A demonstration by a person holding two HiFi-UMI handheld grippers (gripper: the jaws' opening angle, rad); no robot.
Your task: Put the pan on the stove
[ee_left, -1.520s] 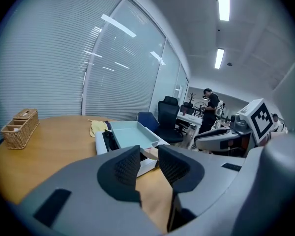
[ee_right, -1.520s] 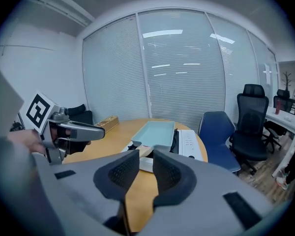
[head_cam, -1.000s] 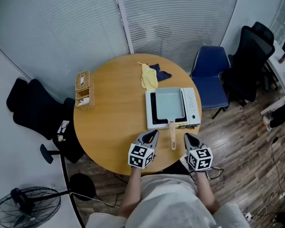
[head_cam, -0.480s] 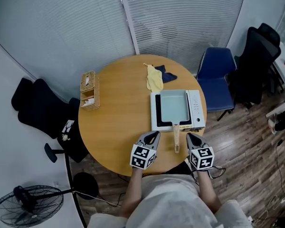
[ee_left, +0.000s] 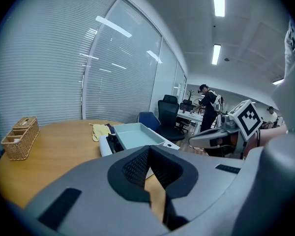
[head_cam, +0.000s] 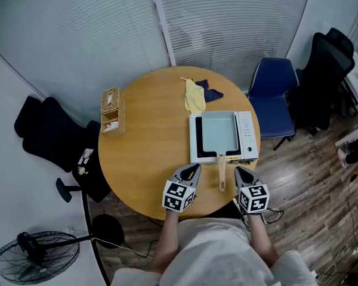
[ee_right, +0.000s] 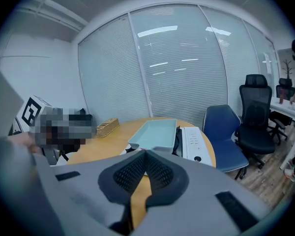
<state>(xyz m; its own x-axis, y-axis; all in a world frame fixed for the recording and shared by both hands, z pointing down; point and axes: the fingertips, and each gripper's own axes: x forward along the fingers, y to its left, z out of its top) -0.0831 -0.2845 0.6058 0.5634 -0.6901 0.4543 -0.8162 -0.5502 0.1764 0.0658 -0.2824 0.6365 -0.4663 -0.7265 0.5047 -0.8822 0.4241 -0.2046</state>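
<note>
Nothing moved, pan (head_cam: pixel 218 131) on stove (head_cam: pixel 244 137) by table (head_cam: pixel 149 159) edge, left claw (head_cam: pixel 195 167), right claw (head_cam: pixel 238 170) closed

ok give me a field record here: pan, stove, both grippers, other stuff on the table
stove: white, on the right side of the table
pan: light blue, rectangular, sitting on the stove
pan handle: wooden, pointing at the near table edge
left gripper: shut, empty, left of the pan handle
right gripper: shut, empty, right of the pan handle
other: wicker basket at left; yellow cloth and dark blue cloth at far edge
</note>
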